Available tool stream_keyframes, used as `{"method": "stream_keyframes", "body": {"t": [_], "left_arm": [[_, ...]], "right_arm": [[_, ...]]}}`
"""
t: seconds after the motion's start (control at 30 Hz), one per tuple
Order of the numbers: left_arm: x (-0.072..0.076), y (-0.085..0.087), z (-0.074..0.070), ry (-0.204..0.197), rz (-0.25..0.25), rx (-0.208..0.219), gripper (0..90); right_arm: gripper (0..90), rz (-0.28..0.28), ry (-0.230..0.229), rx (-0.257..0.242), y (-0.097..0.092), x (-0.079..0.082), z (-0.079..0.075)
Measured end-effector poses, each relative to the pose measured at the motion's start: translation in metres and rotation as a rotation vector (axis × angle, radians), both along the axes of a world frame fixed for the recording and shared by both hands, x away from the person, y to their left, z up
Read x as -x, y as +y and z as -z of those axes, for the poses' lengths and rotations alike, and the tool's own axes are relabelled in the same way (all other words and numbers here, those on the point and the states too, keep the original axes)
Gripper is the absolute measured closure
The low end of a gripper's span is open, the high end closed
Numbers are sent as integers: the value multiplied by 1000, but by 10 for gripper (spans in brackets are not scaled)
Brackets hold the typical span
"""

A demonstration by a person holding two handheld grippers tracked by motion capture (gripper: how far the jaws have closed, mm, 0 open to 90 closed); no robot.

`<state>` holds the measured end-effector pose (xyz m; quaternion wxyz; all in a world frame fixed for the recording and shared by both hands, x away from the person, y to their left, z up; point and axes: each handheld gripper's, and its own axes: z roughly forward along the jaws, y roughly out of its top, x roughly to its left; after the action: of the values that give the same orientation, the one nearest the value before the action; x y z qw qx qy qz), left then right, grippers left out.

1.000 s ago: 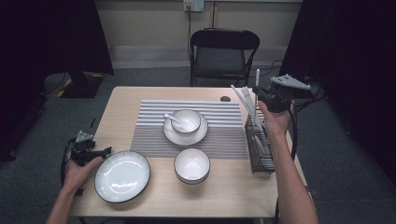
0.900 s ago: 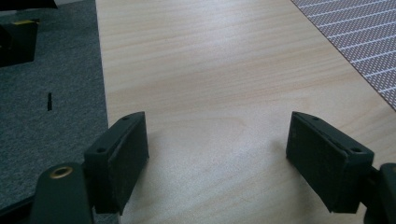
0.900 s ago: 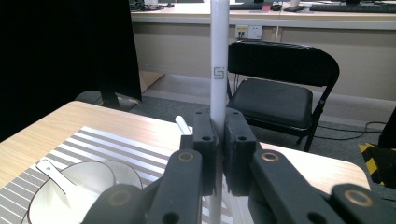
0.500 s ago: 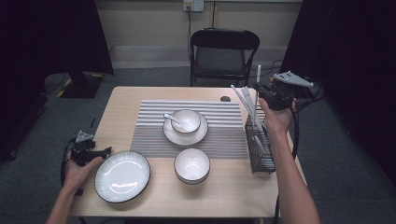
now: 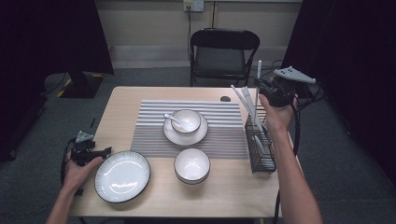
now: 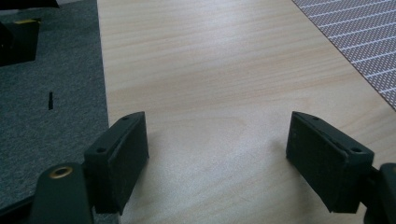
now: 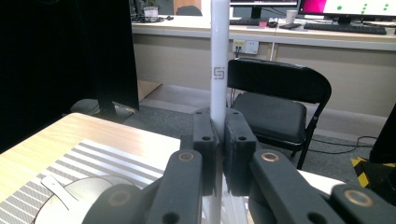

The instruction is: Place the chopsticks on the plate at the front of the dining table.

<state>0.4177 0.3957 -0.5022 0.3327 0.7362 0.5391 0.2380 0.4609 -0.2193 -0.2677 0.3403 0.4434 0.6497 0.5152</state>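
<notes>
The light wooden table [image 5: 154, 196] stood on grey carpet; at its near-left corner the left gripper [image 5: 93, 153] rested with jaws spread and empty, beside the dark-rimmed plate [image 5: 122, 175]. Toward the table's right edge, above the wire rack [image 5: 259, 145], the right gripper [image 5: 262, 88] was clamped on an upright white utensil [image 7: 219, 70]. Beyond the table's far edge stood a black folding chair [image 5: 223, 56] against a beige wall.

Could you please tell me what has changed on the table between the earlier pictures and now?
Nothing visibly changed. The right gripper stays clamped on the white chopstick above the black rack, and the left gripper stays open beside the plate.
</notes>
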Motion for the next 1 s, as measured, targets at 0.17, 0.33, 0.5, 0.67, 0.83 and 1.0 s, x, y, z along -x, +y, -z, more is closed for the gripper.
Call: {"method": "stream_keyframes", "body": {"t": [0.17, 0.33, 0.5, 0.67, 0.83, 1.0], "left_arm": [[1, 0, 0, -5, 8, 2, 224], [1, 0, 0, -3, 7, 0, 224], [1, 0, 0, -5, 11, 1, 224], [2, 1, 0, -2, 5, -1, 227], [3, -2, -2, 10, 3, -12, 235], [3, -1, -4, 32, 16, -13, 237]], "right_arm": [[851, -3, -12, 4, 2, 1, -7], [852, -13, -19, 3, 4, 3, -12], [851, -33, -26, -8, 9, 4, -16], [851, -68, -21, -35, 11, 6, -17], [852, -107, -8, -117, 11, 6, -15], [851, -145, 2, -142, 14, 6, -10]]}}
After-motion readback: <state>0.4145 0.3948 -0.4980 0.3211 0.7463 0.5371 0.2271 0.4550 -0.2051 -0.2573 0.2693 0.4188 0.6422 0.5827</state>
